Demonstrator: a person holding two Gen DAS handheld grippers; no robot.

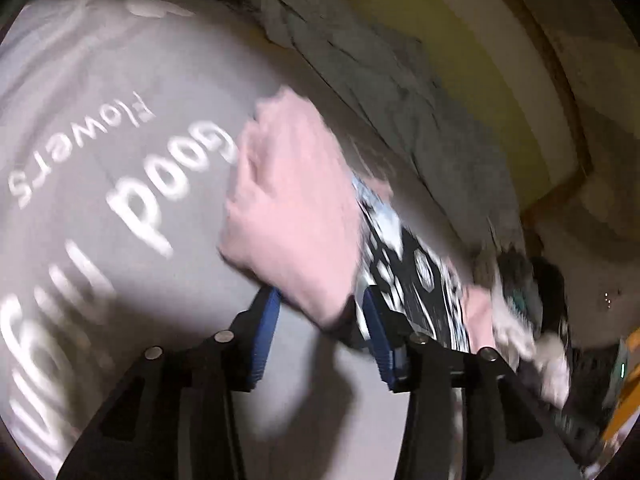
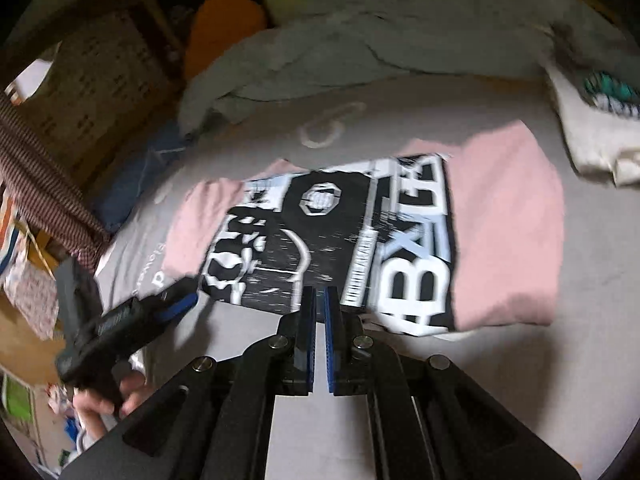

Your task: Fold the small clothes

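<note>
The left gripper (image 1: pixel 320 312), its blue ribbed pads spread apart, hovers at the near corner of a folded pink T-shirt (image 1: pixel 292 200); the cloth's edge shows between the open fingers, though motion blur hides whether either pad touches it. The right gripper (image 2: pixel 320 300), jaws pressed nearly together with nothing visible between them, points at the shirt's near edge.

Only the right wrist view shows the whole garment (image 2: pixel 508 232): a rough rectangle, pink at both ends, with a black-and-white printed panel (image 2: pixel 332 240) across the middle. That view also catches the left gripper (image 2: pixel 176 304) from outside, at the shirt's left corner, a hand (image 2: pixel 104 400) gripping its black handle. Only the left wrist view makes legible the white lettering, "Good" and "Flowers", on the smooth grey sheet (image 1: pixel 80 92) under the shirt.

A crumpled grey-green garment (image 2: pixel 400 28) lies heaped beyond the shirt. A cream garment with a teal print (image 2: pixel 592 132) sits to the right. A striped brown cloth (image 2: pixel 44 176) hangs at the left edge, with an orange item (image 2: pixel 224 28) further back.
</note>
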